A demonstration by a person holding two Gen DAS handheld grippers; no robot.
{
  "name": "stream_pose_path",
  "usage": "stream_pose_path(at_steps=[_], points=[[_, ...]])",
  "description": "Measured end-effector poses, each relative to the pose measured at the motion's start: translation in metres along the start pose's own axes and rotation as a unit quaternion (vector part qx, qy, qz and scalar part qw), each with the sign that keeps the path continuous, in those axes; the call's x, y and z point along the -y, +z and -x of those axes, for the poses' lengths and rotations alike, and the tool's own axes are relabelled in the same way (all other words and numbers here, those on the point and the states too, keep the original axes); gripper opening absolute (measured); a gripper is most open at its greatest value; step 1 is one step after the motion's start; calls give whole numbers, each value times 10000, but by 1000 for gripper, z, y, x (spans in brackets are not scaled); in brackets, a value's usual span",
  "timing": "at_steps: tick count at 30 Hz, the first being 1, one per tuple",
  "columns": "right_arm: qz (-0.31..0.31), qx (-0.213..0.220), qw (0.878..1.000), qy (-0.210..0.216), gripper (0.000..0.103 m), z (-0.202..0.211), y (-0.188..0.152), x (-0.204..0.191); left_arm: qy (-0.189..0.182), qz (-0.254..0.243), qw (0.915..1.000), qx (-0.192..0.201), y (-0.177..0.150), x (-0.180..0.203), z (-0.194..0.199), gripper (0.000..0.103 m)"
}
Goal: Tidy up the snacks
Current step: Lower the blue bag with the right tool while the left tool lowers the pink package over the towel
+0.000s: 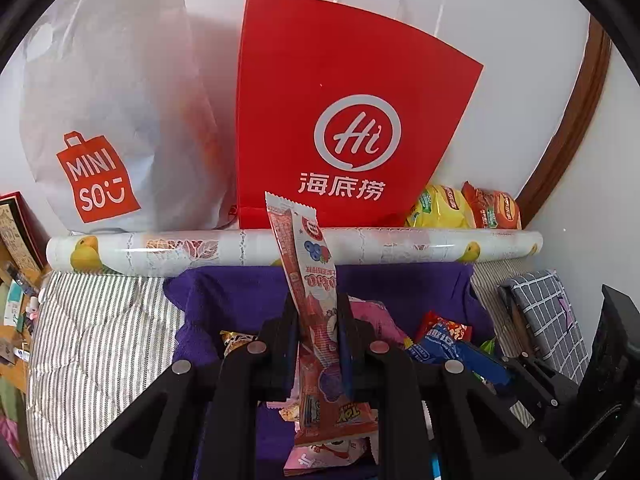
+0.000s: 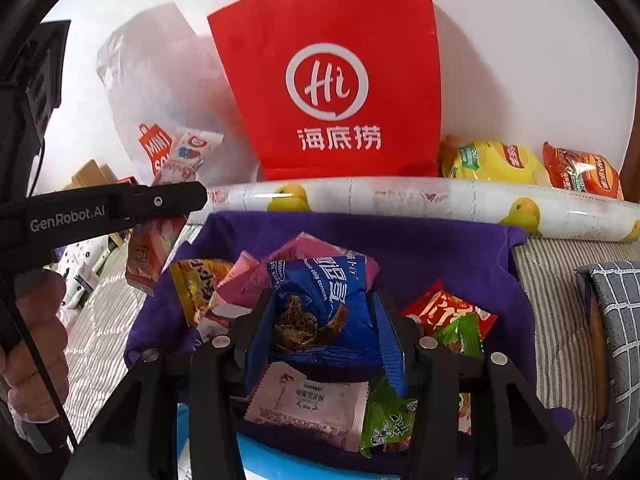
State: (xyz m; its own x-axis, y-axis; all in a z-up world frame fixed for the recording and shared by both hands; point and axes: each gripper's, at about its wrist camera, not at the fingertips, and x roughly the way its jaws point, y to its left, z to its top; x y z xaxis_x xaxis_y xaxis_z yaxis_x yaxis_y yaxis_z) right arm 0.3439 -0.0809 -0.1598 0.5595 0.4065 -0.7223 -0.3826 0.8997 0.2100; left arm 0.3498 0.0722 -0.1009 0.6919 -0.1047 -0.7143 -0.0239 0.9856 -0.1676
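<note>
Red paper bag (image 1: 352, 112) with white cord handles, upright against the wall. White plastic bag (image 1: 116, 120) beside it. Fruit-printed roll (image 1: 248, 246) lying across. Purple cloth (image 2: 440, 248), striped bedding (image 1: 96, 332), checked cushion (image 2: 620, 344).

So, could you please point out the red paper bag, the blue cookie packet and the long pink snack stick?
red paper bag (image 1: 344, 80), left wrist view, upper front panel.
blue cookie packet (image 2: 340, 280), right wrist view, printed front.
long pink snack stick (image 1: 298, 256), left wrist view, middle of wrapper.
</note>
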Motion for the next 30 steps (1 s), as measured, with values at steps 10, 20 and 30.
stream_pose_path(at_steps=[10,20,30], points=[[25,-375,9993,-95,49,-15,-5,2,16,4,10000,-54,-2,2,-5,17],[76,-378,9992,-103,54,-16,-5,-1,80,-40,9999,-93,-3,4,-9,17],[20,-63,10000,63,67,-4,-3,1,58,-63,9998,-169,-6,8,-14,17]])
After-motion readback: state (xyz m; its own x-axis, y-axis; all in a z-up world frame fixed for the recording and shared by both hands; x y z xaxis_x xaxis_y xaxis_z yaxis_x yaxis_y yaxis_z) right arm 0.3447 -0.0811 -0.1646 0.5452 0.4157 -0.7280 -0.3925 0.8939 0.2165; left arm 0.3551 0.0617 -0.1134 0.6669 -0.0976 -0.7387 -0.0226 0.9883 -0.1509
